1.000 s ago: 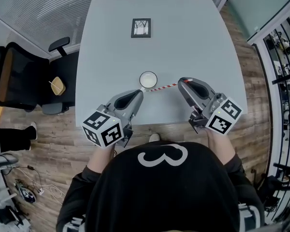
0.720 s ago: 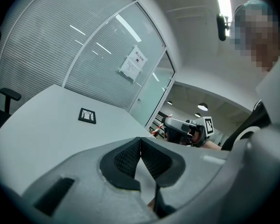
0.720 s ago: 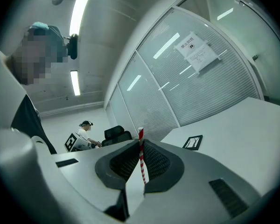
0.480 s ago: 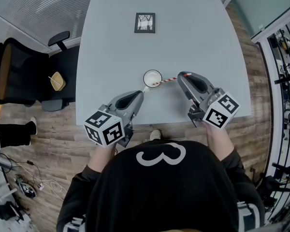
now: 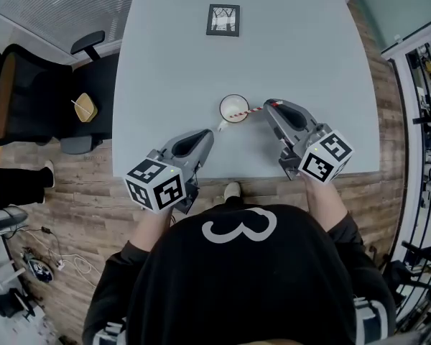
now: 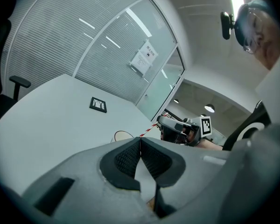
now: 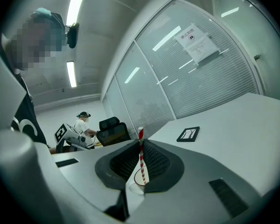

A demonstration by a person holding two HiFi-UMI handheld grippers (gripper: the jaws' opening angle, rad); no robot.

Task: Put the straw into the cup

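Your right gripper (image 5: 274, 106) clamps one end of the striped straw (image 5: 256, 109), which lies almost level, its free end reaching left over the mouth of the cup (image 5: 234, 100). Your left gripper (image 5: 205, 136), closed and empty, sits near the cup.

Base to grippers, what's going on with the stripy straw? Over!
Right gripper shut on red-and-white striped straw. Its tip over the mouth of the round white cup. Left gripper shut, empty, near the cup. Nothing in the way.
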